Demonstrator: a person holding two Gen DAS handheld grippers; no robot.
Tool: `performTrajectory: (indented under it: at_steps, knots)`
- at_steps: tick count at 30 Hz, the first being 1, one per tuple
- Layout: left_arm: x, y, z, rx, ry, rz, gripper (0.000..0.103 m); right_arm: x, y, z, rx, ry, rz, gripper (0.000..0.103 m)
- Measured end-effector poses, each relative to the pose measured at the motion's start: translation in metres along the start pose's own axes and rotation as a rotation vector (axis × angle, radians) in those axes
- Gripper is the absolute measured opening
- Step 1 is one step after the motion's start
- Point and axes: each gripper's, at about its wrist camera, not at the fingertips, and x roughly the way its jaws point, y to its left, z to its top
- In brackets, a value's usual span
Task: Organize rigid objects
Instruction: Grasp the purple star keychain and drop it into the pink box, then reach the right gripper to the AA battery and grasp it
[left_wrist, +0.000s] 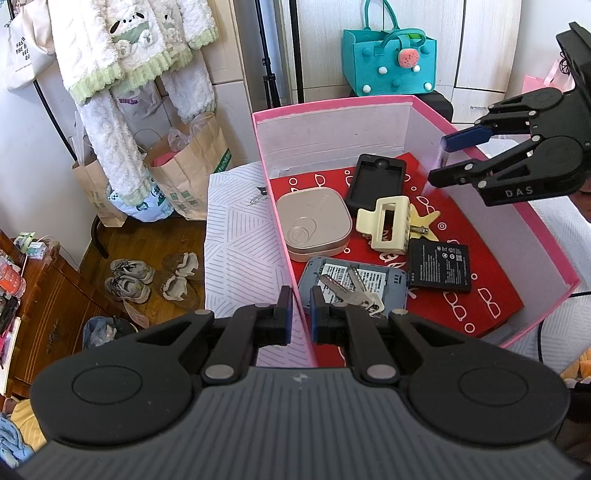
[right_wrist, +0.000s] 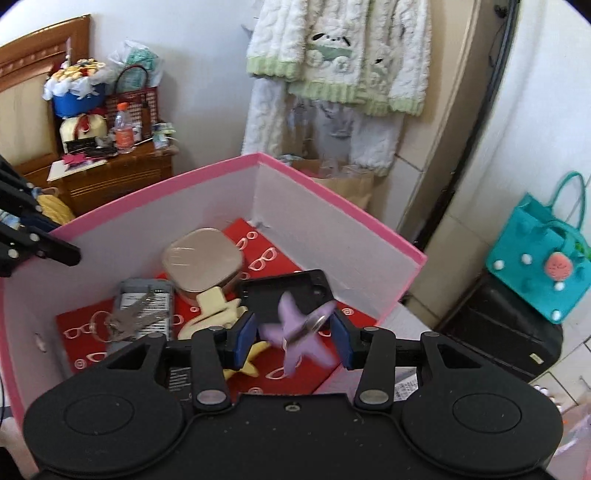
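Note:
A pink box with white inner walls stands open on a bed. Inside, on a red glasses-print lining, lie a beige square case, a black phone case, a cream hair claw, a yellow star clip, a black battery and keys on a grey device. My left gripper is shut on the box's near wall. Over the box, my right gripper stands open. A blurred purple star clip hangs loose between its pads.
A teal felt bag sits behind the box. Fluffy clothes hang on a rack at the left, above paper bags and shoes on the wooden floor. A cluttered wooden nightstand stands beyond the box.

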Motion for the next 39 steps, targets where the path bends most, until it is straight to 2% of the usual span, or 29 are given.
performTrajectory:
  at_steps: [3, 9, 14, 20, 26, 32, 37, 39]
  knots:
    - [0.001, 0.0, 0.001, -0.003, 0.001, 0.0, 0.008, -0.013, -0.007, -0.001, 0.059, -0.04, 0.013, 0.056]
    - [0.001, 0.001, 0.002, -0.006, 0.0, -0.004, 0.008, -0.05, -0.027, -0.014, 0.157, -0.136, 0.026, 0.057]
    - [0.002, 0.002, 0.004, -0.015, 0.004, -0.006, 0.008, -0.081, -0.042, -0.036, 0.231, -0.142, 0.011, 0.057]
    - [0.002, 0.0, 0.003, -0.016, -0.006, 0.002, 0.008, -0.1, -0.056, -0.076, 0.326, -0.087, -0.023, 0.057]
    - [0.002, 0.0, 0.002, -0.024, -0.008, 0.001, 0.008, -0.095, -0.063, -0.122, 0.411, -0.005, -0.042, 0.057]
    - [0.002, 0.0, 0.003, -0.023, -0.007, 0.001, 0.008, -0.079, -0.056, -0.152, 0.374, 0.083, -0.046, 0.057]
    - [0.001, -0.001, 0.001, 0.017, -0.004, 0.012, 0.008, -0.066, -0.052, -0.161, 0.275, 0.121, -0.124, 0.057]
    - [0.0, -0.002, 0.001, 0.032, -0.002, 0.014, 0.008, -0.059, -0.055, -0.161, 0.252, 0.133, -0.122, 0.057]
